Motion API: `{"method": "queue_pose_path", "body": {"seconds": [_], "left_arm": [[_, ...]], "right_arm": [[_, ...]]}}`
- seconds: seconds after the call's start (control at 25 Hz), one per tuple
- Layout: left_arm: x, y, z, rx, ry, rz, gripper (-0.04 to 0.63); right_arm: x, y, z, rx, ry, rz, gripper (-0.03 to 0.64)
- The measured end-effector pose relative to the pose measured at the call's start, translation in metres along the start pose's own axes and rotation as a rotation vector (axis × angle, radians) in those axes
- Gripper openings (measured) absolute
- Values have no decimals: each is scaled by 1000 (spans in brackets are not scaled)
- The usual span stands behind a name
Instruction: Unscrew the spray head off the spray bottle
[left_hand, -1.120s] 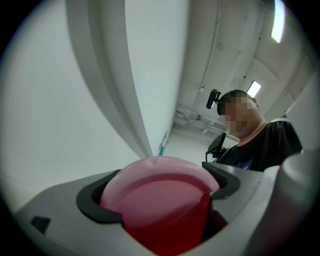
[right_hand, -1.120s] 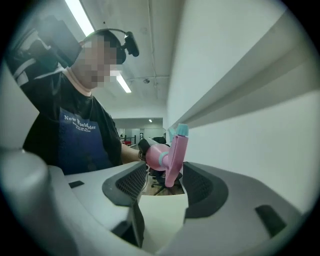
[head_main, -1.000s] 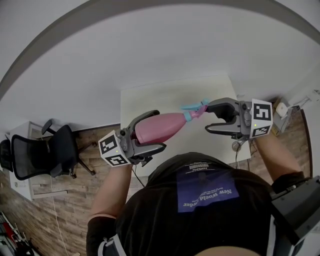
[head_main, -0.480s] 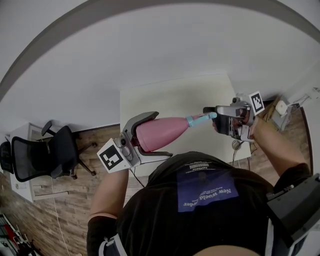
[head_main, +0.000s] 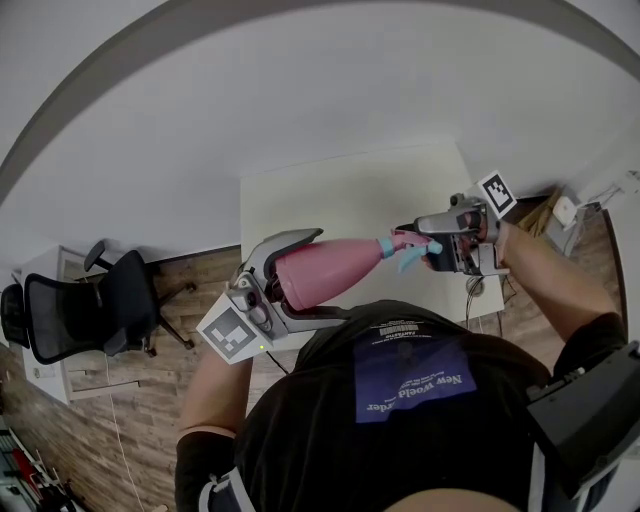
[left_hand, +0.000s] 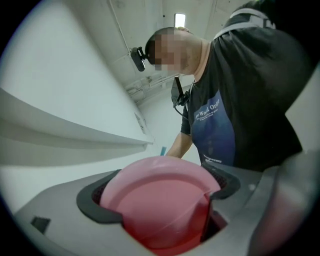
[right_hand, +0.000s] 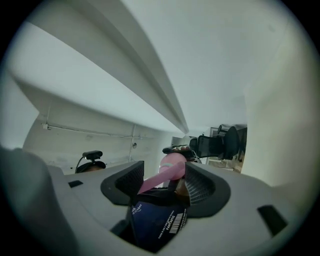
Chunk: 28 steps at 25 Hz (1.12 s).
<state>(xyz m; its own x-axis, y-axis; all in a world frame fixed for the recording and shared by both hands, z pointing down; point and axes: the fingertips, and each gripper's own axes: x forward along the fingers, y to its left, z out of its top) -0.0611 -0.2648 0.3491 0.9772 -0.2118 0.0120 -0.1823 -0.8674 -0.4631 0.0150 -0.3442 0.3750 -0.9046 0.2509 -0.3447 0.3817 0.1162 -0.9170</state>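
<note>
left gripper: clamped on the pink bottle's body | right gripper: jaws loose around the spray head, just been opening | bottle: level in the air above the desk's near edge

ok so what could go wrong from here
The right gripper has just been opening its jaws with the spray head between them, so it may slip instead of turning it. The left gripper holds the spray bottle level in mid-air by its fat end only; a twist could lever it loose.
</note>
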Motion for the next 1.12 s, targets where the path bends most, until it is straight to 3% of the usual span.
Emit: {"method": "queue_pose_path", "body": {"seconds": [0.16, 0.4, 0.56, 0.64, 0.76, 1.0, 1.12], "left_arm": [[9, -4, 2, 62, 21, -6, 506], [13, -11, -1, 107, 25, -39, 506], [18, -12, -2, 101, 23, -44, 506], [18, -11, -4, 97, 27, -39, 506], [17, -12, -8, 81, 27, -33, 506], [11, -3, -13, -45, 29, -32, 506], [3, 4, -20, -287, -21, 0, 506]], "right_arm": [[-4, -3, -5, 21, 25, -41, 229], [20, -9, -18, 79, 115, -29, 229], [29, -11, -21, 42, 145, -37, 222], [30, -13, -21, 12, 155, -51, 151], [22, -25, -19, -68, 172, -86, 132], [27, -20, -17, -348, 228, -182, 129], [33, -14, -17, -528, 263, -220, 129]]}}
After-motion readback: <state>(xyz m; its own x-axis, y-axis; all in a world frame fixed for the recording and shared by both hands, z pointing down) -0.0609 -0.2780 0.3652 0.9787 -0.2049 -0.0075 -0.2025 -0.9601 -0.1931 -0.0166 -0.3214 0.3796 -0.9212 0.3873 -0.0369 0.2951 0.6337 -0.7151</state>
